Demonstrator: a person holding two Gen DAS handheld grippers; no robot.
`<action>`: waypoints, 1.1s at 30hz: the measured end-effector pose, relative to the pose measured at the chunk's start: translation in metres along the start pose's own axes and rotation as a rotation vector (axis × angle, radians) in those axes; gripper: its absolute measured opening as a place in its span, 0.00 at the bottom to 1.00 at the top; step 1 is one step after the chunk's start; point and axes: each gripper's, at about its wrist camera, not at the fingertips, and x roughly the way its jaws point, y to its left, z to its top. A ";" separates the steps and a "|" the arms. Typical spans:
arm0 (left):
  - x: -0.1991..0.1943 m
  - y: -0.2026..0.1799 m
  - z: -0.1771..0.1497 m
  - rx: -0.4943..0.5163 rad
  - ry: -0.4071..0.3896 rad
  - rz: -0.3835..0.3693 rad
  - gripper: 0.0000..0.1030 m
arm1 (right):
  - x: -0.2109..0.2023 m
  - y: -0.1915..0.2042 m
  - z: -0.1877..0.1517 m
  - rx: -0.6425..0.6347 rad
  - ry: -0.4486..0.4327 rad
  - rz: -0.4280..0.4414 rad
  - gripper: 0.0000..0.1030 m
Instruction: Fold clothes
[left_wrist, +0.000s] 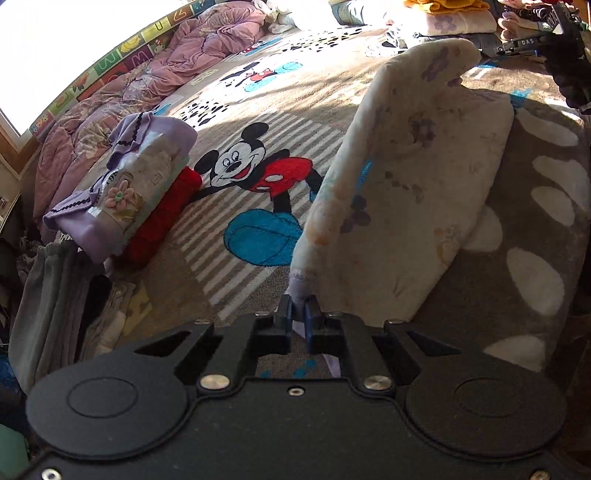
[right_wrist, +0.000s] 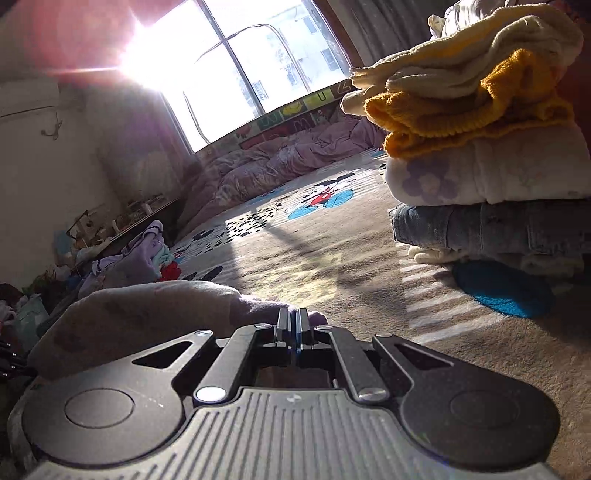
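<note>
A cream fleece garment (left_wrist: 413, 177) with purple flowers is lifted off a cartoon-mouse blanket (left_wrist: 258, 173). My left gripper (left_wrist: 300, 308) is shut on its lilac-edged near corner. The far end of the garment rises toward the right gripper (left_wrist: 524, 46), seen at the top right with a black-gloved hand. In the right wrist view the right gripper (right_wrist: 293, 321) is shut on the garment's (right_wrist: 147, 306) lilac edge, low over the blanket (right_wrist: 332, 266). The cloth drapes left of those fingers.
A folded pile of lilac, floral and red clothes (left_wrist: 125, 192) sits left. A taller stack with jeans, cream fleece and mustard knit (right_wrist: 487, 155) stands right. A pink quilt (left_wrist: 155, 77) lies along the window wall. A grey spotted blanket (left_wrist: 532, 229) is under the garment's right side.
</note>
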 end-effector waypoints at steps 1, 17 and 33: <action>-0.001 -0.006 -0.003 0.027 0.007 0.020 0.05 | -0.001 -0.002 -0.003 0.008 0.000 -0.010 0.04; 0.033 -0.080 -0.046 0.631 0.128 0.288 0.04 | -0.023 -0.019 -0.033 0.095 0.045 -0.192 0.03; 0.050 -0.087 -0.045 0.729 0.154 0.343 0.04 | 0.024 -0.029 -0.057 0.599 0.096 0.080 0.34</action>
